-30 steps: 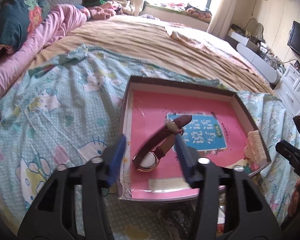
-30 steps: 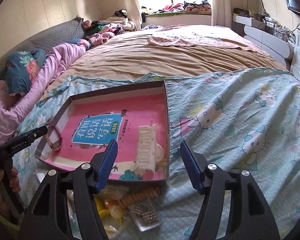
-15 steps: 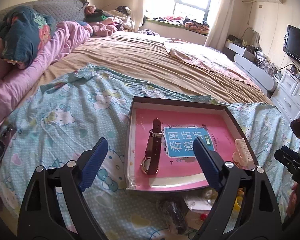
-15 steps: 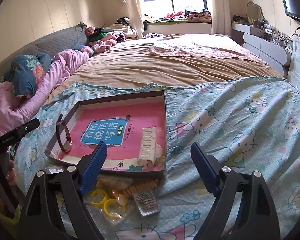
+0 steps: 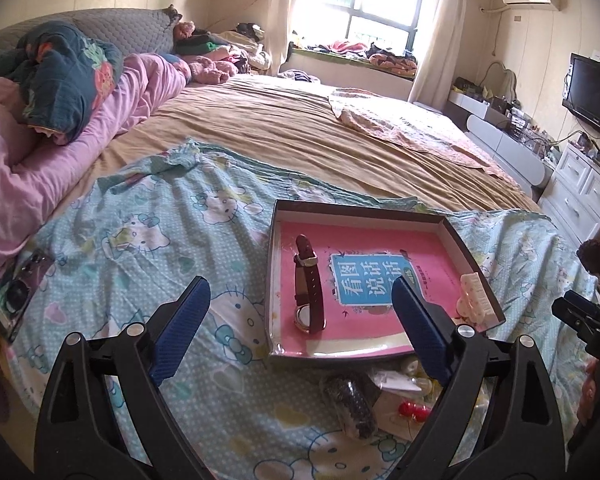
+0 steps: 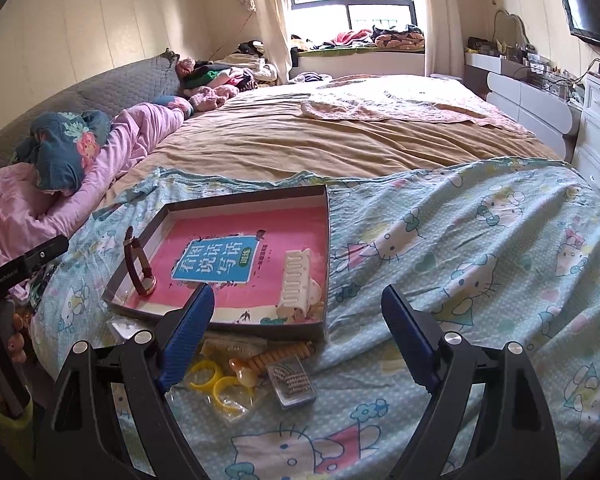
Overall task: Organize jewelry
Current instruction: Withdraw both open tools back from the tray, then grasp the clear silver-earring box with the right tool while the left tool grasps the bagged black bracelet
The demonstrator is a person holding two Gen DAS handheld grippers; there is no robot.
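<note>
Left gripper (image 5: 301, 322): jaws spread wide, holding nothing — it hangs above the bed, short of the tray's near-left corner.
Right gripper (image 6: 298, 322): jaws likewise wide apart and empty, above the near edge of the tray and the loose items in front of it.
Tray (image 5: 355, 211): a shallow dark-walled box lid lying flat on the patterned sheet (image 5: 148, 248), its floor covered by a pink book cover with a blue label.
Watch (image 5: 308, 284): brown leather strap, round pale face; it lies inside the tray along the left wall, standing on its edge, face end nearest the camera in the left wrist view.
Hair clip (image 6: 296, 284): cream, toothed, inside the tray at its right side near the front corner — well apart from the watch.
Loose items: on the sheet just in front of the tray lie yellow rings (image 6: 216, 380) in a clear bag, an orange coiled hair tie (image 6: 276, 356) and a small clear box of silver beads (image 6: 292, 380).
Dark pouch (image 5: 351, 404): a dark speckled item in clear wrap, in front of the tray in the left wrist view; what it is cannot be told.
Bed: tan blanket (image 6: 339, 140) beyond the sheet, pink quilt (image 5: 40, 148) along the left.
</note>
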